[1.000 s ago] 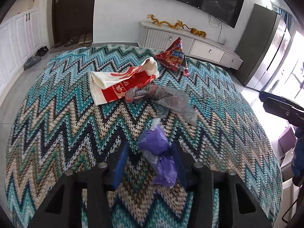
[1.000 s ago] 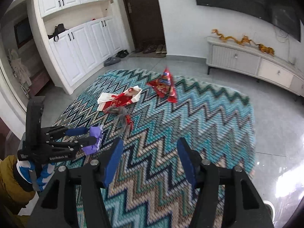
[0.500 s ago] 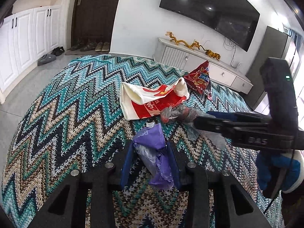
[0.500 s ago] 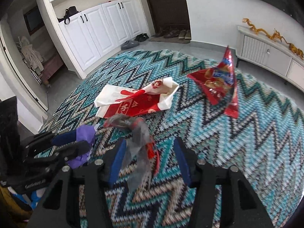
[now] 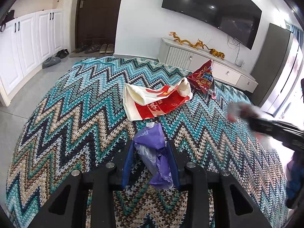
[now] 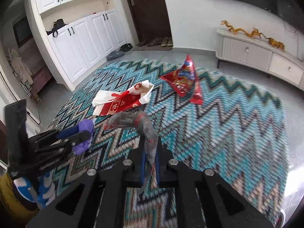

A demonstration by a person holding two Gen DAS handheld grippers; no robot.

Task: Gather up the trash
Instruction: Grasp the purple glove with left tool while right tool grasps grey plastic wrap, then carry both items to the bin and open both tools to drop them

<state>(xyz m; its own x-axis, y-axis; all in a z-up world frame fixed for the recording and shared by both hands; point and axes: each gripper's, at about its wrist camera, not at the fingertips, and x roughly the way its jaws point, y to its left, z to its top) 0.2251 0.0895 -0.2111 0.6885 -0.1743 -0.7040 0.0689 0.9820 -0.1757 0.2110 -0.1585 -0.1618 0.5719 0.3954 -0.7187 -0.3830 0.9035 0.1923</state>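
Observation:
My left gripper (image 5: pixel 150 148) is shut on a crumpled purple plastic bag (image 5: pixel 152 152), held above the zigzag rug (image 5: pixel 76 114). My right gripper (image 6: pixel 150 152) is shut on a grey, red-stained plastic wrapper (image 6: pixel 140 125), lifted off the rug; it shows blurred at the right edge of the left wrist view as the wrapper (image 5: pixel 239 110). A red-and-white paper bag (image 5: pixel 155 98) lies on the rug ahead, and a red snack packet (image 5: pixel 203 77) lies beyond it. From the right wrist view the left gripper (image 6: pixel 81 134) with the purple bag (image 6: pixel 85 133) is at the left.
A white low cabinet (image 5: pixel 199 60) with golden dragon figures runs along the far wall under a dark TV (image 5: pixel 212 9). White cupboards (image 6: pixel 79 43) and a dark door (image 6: pixel 146 9) with shoes (image 5: pixel 95 47) in front stand at the left. Grey tile floor surrounds the rug.
My right gripper closed on the grey wrapper and lifted it off the rug, swinging away to the right in the left wrist view. The left gripper kept hold of the purple bag.

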